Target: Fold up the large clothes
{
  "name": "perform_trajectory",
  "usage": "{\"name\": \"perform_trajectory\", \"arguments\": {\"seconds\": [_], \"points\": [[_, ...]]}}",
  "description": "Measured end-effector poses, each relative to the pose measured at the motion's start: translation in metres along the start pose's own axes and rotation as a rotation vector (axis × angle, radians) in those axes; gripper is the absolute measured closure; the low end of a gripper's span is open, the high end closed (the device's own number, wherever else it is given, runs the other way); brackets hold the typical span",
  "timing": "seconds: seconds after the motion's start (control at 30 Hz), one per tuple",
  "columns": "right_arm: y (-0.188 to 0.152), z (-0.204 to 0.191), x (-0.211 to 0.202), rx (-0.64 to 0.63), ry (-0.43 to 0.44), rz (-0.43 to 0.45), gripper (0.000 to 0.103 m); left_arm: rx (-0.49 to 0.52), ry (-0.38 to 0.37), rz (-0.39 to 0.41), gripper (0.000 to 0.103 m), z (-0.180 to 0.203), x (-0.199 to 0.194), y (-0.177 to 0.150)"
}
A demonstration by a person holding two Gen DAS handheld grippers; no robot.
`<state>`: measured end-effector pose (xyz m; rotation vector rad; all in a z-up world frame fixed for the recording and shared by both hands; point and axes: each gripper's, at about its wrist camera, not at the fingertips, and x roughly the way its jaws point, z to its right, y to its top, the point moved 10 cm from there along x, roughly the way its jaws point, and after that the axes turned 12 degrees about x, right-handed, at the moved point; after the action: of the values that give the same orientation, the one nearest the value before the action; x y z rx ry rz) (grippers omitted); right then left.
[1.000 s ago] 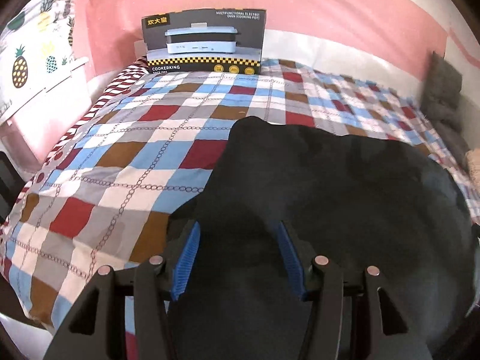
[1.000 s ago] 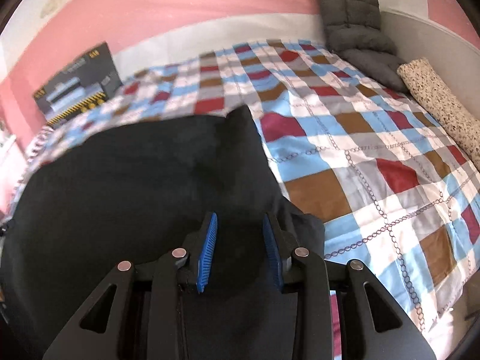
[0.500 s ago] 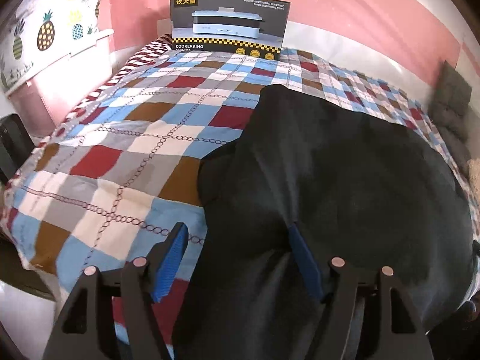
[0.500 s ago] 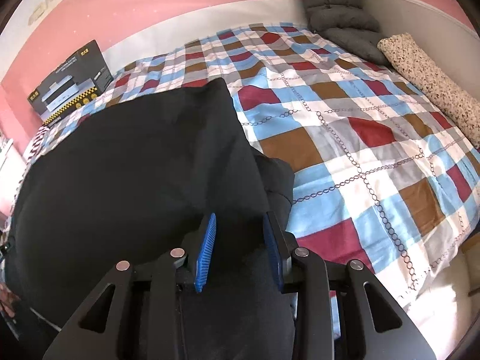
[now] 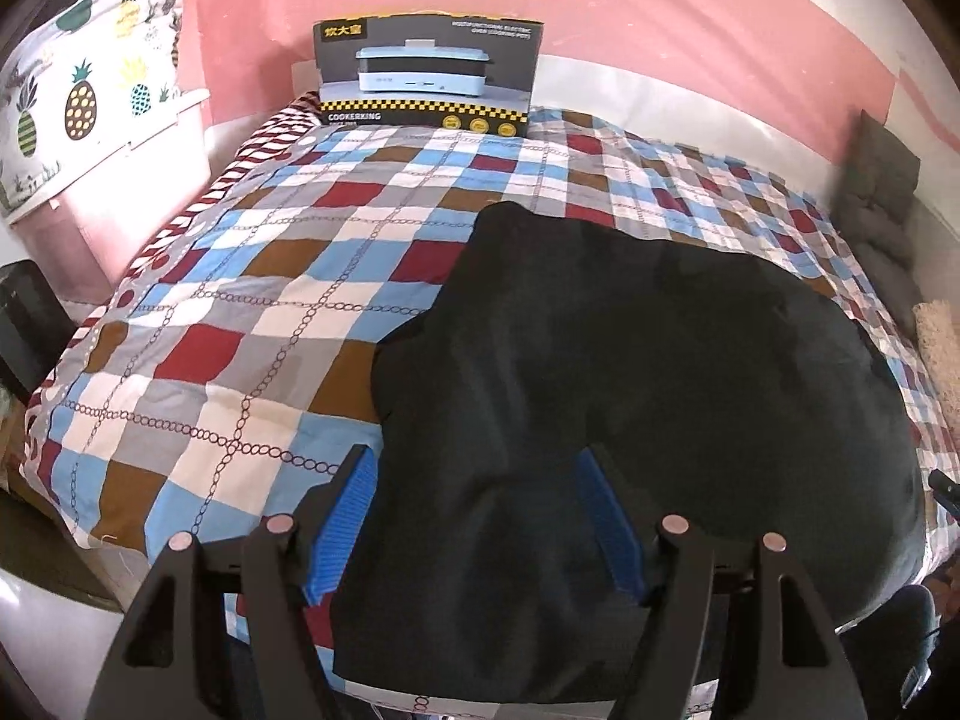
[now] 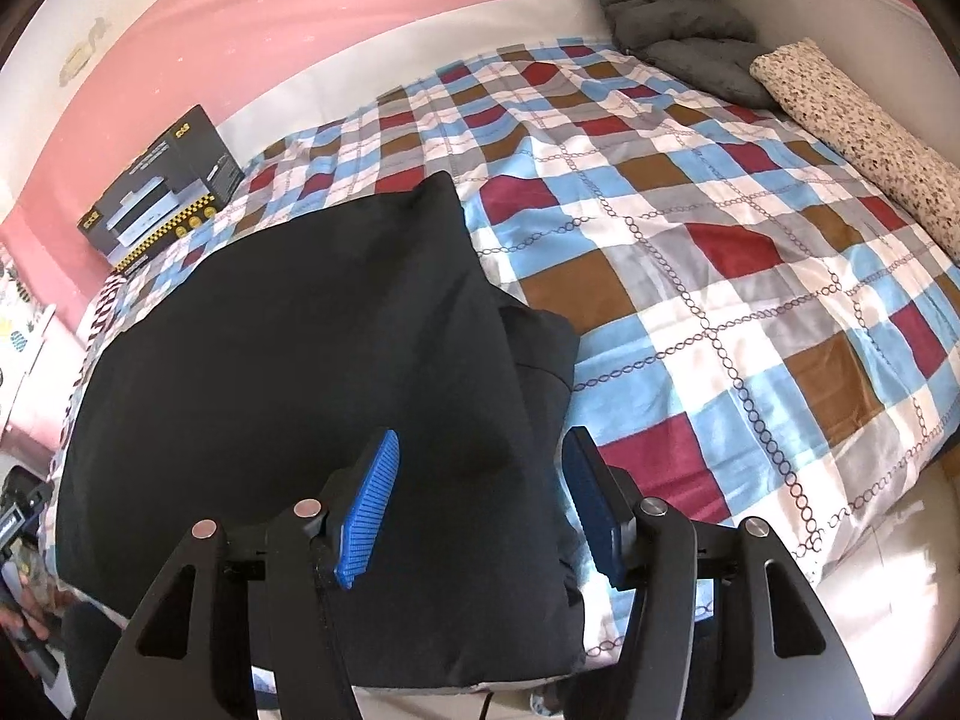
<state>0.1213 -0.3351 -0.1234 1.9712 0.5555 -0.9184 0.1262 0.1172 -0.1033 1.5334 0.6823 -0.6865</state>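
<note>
the left gripper (image 5: 474, 516) is spread wide, holding nothing, over the near edge of the black garment (image 5: 630, 372), which lies flat on the checked bedspread (image 5: 252, 312). the right gripper (image 6: 480, 504) is likewise wide open above the garment's right edge.

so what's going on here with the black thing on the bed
A person is folding a large black garment on a bed covered with a checked quilt, holding a two-finger gripper in each hand. Both the left gripper and the right gripper are open, poised over the garment's near edge with nothing pinched. The garment lies spread across the near side of the bed. A boxed cooking pot stands at the far edge against the pink wall.
</note>
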Motion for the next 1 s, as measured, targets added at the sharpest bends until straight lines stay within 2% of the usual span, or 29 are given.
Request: {"name": "perform_trajectory", "arguments": {"seconds": [0.3, 0.4, 0.5, 0.57, 0.63, 0.7, 0.9, 1.0], "points": [[0.003, -0.003, 0.006, -0.007, 0.018, -0.006, 0.044, -0.005, -0.005, -0.035, 0.031, 0.001, 0.011, -0.004], [0.002, 0.002, 0.013, -0.001, 0.013, -0.028, 0.037, -0.018, -0.007, -0.046, 0.031, -0.002, 0.017, -0.006], [0.0, 0.008, 0.023, 0.012, 0.008, -0.057, 0.037, -0.045, -0.022, -0.062, 0.031, -0.008, 0.029, -0.009], [-0.002, 0.011, 0.031, 0.023, 0.015, -0.082, 0.032, -0.07, -0.039, -0.079, 0.031, -0.013, 0.039, -0.011], [-0.001, 0.014, 0.037, 0.043, 0.031, -0.098, 0.027, -0.115, -0.079, -0.096, 0.031, -0.019, 0.049, -0.013], [0.001, 0.015, 0.042, 0.057, 0.057, -0.113, 0.027, -0.172, -0.127, -0.097, 0.026, -0.026, 0.058, -0.013], [0.008, 0.018, 0.063, 0.13, 0.17, -0.18, 0.024, -0.259, -0.268, -0.116, 0.017, -0.033, 0.087, -0.006], [0.011, 0.02, 0.075, 0.184, 0.224, -0.214, 0.017, -0.325, -0.347, -0.142, 0.014, -0.033, 0.099, -0.005]]}}
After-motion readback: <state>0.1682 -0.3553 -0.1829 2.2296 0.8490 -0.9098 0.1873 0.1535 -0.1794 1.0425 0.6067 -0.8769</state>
